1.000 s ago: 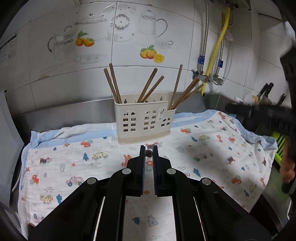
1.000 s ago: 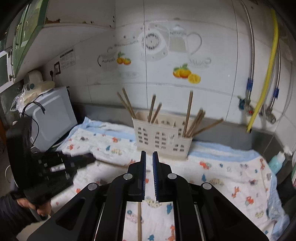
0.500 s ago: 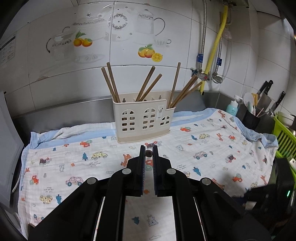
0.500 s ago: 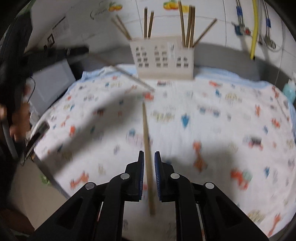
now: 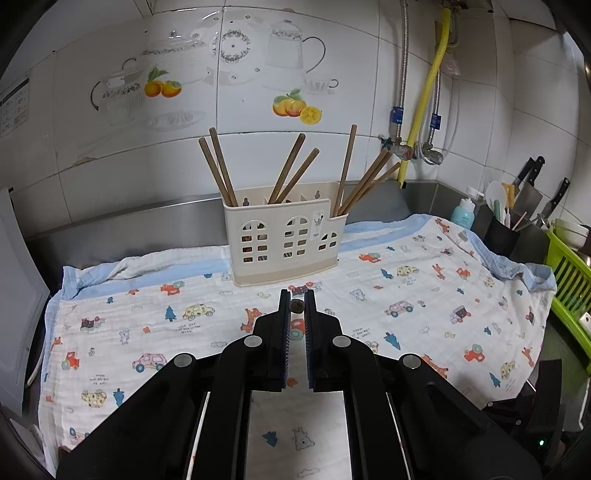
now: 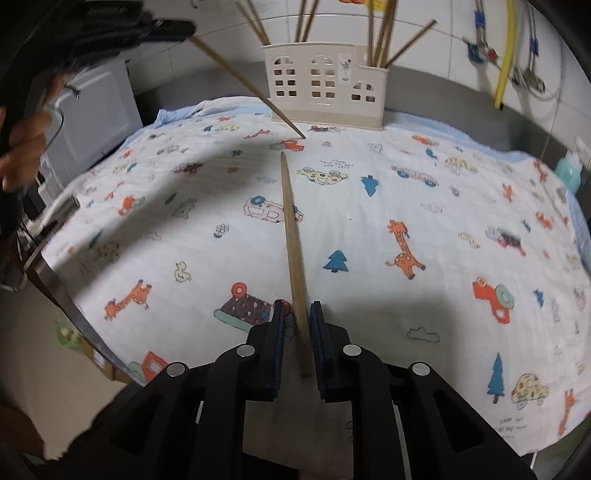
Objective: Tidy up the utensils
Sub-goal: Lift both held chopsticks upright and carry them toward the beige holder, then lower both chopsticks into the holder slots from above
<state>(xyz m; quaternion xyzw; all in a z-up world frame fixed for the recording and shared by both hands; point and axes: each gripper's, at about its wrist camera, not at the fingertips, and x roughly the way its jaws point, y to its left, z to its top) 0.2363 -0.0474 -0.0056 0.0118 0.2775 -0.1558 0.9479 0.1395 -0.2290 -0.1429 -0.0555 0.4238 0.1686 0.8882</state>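
Note:
My left gripper (image 5: 295, 295) is shut on a dark wooden chopstick (image 5: 296, 305), seen end-on between its pads. In the right wrist view the left gripper (image 6: 177, 27) is at the top left, and that chopstick (image 6: 251, 86) slants down to the patterned cloth (image 6: 406, 184) just before the cream utensil holder (image 6: 325, 85). My right gripper (image 6: 297, 306) is low over the cloth's near part. Its jaws are closing on a lighter chopstick (image 6: 291, 229) that runs forward between the pads, far tip resting on the cloth. The holder (image 5: 284, 240) has several chopsticks standing in it.
A white appliance (image 6: 96, 107) stands left of the cloth. At the right are a teal bottle (image 5: 463, 214), a dark cup of utensils with knives (image 5: 502, 236) and a green rack (image 5: 569, 266). The counter's metal edge (image 6: 62, 288) runs front left. A hand (image 6: 22, 147) holds the left gripper.
My right gripper dropped from high above the counter to just over the cloth, and its chopstick now points forward with its tip down. The left gripper stayed still.

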